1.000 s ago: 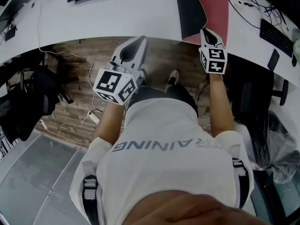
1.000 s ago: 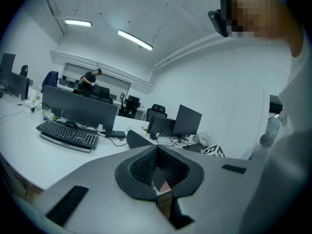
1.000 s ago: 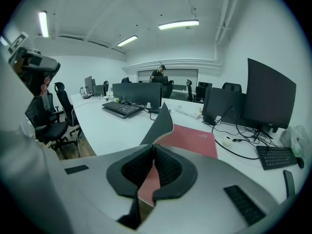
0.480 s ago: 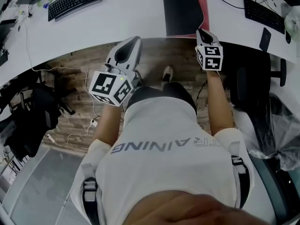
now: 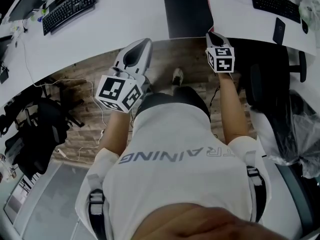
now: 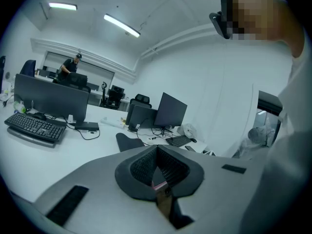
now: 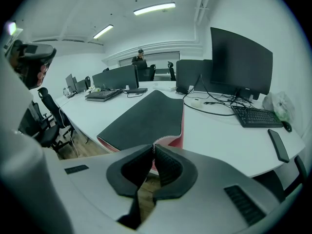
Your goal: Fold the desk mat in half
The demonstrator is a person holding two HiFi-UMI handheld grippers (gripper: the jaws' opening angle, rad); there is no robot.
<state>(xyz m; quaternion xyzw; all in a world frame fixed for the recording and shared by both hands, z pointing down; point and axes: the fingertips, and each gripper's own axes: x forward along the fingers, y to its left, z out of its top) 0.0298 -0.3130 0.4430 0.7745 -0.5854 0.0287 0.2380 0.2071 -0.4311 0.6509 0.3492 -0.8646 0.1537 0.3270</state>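
The person stands close to the white desk [image 5: 125, 19] with a gripper in each hand. The fold looks almost done to me. The desk mat [image 5: 187, 9] lies at the front edge of the desk. Its dark side faces up, and only a thin red strip [image 7: 179, 130] peeks out along the near edge and the right edge. So I think one half is already lying on top of the other half. I think what is left is to set the last corner down, let go, and make the edges line up. The left gripper [image 5: 142, 44] is the nearer one. It hangs over the wooden floor [image 5: 170, 54], not yet at the desk. Its jaws are pressed together with nothing between them, and it touches nothing. The right gripper [image 5: 214, 35] is a bit farther out, right at the desk edge. Its jaws are squeezed almost all the way together, and the near corner of the mat comes right up into the tips, so it looks pinched on that corner. Farther back, a keyboard [image 5: 70, 8] sits on the left and another keyboard [image 5: 272, 1] sits on the right, both well away from the mat.
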